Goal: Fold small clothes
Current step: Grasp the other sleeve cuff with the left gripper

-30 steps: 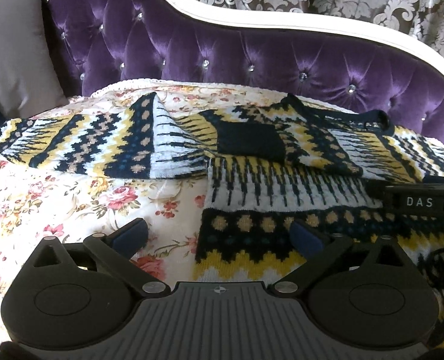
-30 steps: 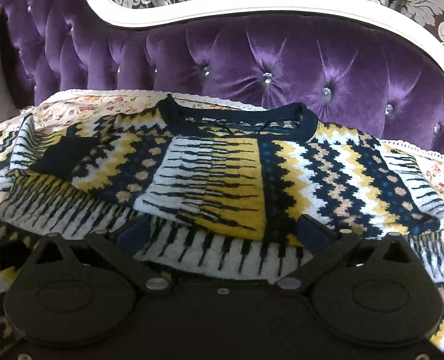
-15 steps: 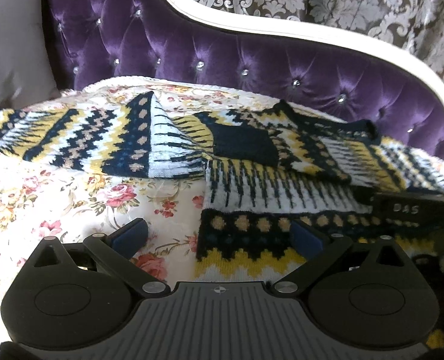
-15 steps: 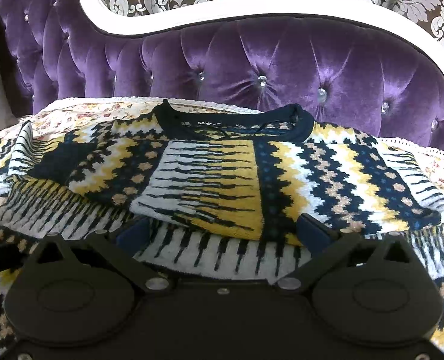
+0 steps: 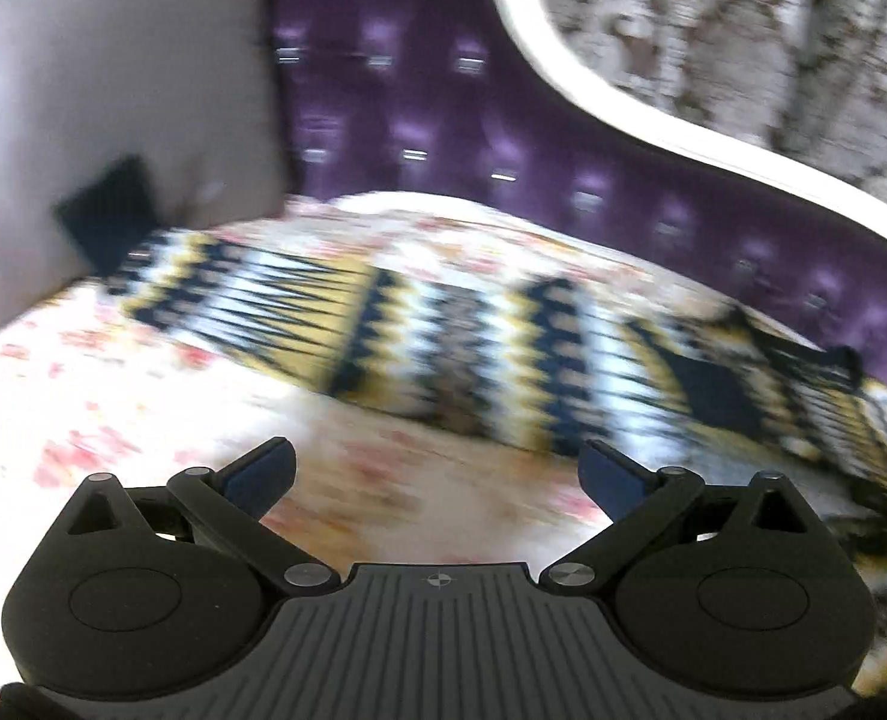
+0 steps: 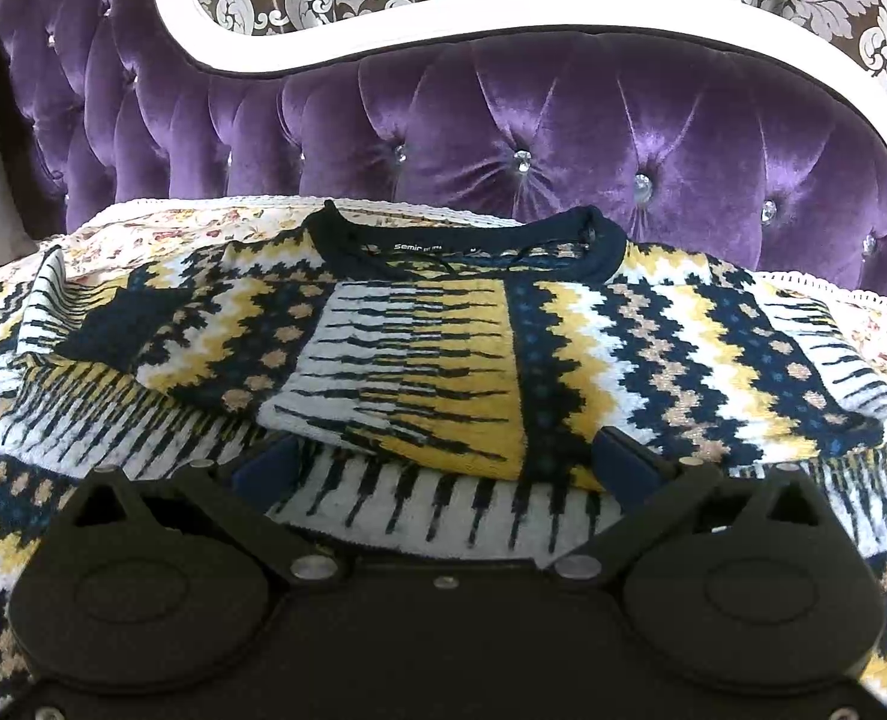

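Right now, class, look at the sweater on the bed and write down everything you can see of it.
The sweater is a thick knit with zigzag and stripe bands in navy, yellow, white and tan. Its navy collar carries a label and lies toward the purple headboard. It lies on the floral bedspread. One sleeve is folded across the chest; the other sleeve stretches out toward a grey pillow. Neither gripper holds it.

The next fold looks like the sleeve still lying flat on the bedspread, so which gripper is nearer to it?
Left. The left gripper faces the outstretched sleeve; the right gripper hovers over the sweater's folded middle.
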The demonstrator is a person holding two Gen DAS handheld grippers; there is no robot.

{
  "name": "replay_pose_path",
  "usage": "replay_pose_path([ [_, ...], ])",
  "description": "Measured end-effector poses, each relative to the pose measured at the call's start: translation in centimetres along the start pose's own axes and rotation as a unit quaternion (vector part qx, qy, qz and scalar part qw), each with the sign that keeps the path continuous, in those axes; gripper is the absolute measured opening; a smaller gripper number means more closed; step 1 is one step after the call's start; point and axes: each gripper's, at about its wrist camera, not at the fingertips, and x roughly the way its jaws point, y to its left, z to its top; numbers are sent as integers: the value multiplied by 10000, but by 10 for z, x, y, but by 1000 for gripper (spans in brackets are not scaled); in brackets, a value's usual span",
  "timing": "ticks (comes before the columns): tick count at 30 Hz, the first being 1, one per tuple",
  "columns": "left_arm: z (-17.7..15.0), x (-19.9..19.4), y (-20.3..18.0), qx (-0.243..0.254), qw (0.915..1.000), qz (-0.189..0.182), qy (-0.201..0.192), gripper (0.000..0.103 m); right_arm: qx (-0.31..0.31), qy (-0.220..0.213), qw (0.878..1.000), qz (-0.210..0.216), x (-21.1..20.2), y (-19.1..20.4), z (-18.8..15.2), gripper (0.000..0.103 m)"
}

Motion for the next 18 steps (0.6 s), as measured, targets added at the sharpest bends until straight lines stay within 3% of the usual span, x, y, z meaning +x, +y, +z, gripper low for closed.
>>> replay_pose_path([
  [5, 23, 26, 59, -537, 9979, 368, -36, 101, -4, 0, 10000, -12, 1, 1, 0, 103],
  [10, 41, 50, 96, -1054, 9937, 379, -93, 101, -8, 1, 10000, -23, 1, 0, 0, 103],
  [18, 64, 88, 98, -590, 9967, 535, -142, 102, -2, -1, 10000, -17, 1, 0, 0, 103],
])
